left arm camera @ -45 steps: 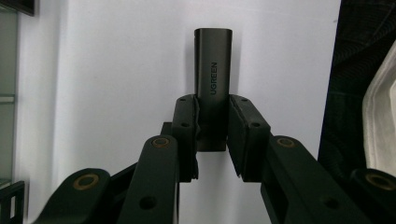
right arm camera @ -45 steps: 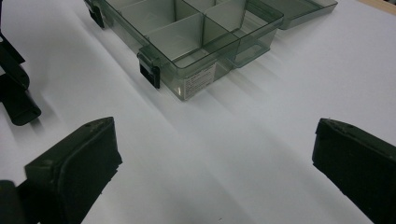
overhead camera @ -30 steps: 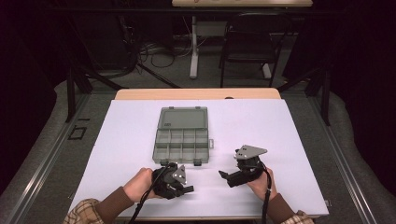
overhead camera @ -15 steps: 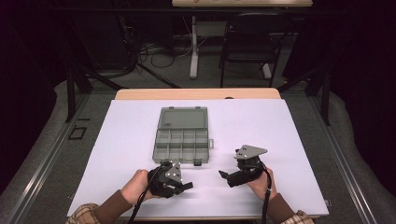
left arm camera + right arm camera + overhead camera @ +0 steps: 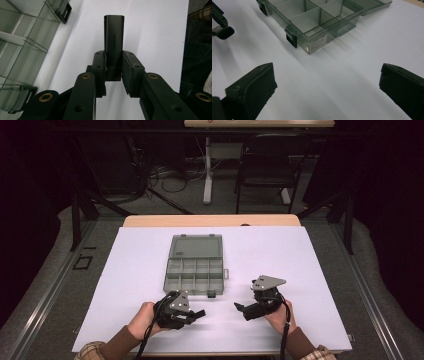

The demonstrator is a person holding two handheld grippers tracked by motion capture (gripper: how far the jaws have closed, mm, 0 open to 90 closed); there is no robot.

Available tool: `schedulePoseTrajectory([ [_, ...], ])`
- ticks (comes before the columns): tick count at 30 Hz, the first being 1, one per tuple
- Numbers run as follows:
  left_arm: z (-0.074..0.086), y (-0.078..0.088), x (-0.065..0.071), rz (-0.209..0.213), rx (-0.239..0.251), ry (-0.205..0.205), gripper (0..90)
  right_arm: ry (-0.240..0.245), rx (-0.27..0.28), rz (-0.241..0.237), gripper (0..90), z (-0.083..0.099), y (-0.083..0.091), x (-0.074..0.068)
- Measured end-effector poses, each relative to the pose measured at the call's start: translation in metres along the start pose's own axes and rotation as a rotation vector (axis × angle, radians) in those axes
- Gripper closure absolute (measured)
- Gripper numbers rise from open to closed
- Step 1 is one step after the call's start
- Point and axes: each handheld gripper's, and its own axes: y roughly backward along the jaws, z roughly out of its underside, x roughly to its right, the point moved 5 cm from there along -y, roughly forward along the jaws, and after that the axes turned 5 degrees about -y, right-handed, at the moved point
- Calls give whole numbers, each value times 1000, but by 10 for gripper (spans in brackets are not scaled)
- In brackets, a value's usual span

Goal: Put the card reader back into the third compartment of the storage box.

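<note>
Black "UGREEN" adapter (image 5: 113, 47) in left tool (image 5: 113, 72)

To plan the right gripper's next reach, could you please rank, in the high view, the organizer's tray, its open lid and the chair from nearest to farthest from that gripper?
From the right gripper:
1. Organizer's tray, up-left on the sheet.
2. Open lid, just beyond the tray.
3. Chair, on the floor behind the table.

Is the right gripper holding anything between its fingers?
No: in the right gripper view the right gripper has its black fingers spread wide with just the bare white table between them.
</note>
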Motion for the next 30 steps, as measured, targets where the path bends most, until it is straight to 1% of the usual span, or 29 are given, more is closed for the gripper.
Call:
schedulePoseTrajectory([
  [2,1,0,0,-7,6,0,732,-3,1,0,0,0,0,0],
  [6,2,1,-1,-8,16,5,732,-2,0,2,0,0,0,0],
  [12,2,5,-3,-28,36,11,732,-2,-1,5,0,1,0,1],
  [14,2,6,-4,-35,45,16,731,-1,4,7,0,0,0,1],
  [15,2,6,-4,-46,51,19,732,0,4,7,0,0,0,1],
  [21,1,9,-6,-58,66,26,732,14,18,5,0,-1,1,0],
  [22,1,9,-6,-56,66,27,732,13,20,5,0,-1,1,0],
  [29,0,12,-10,-80,85,33,732,13,29,8,0,-1,2,0],
  [30,0,12,-10,-78,87,38,732,12,29,8,0,-1,2,1],
])
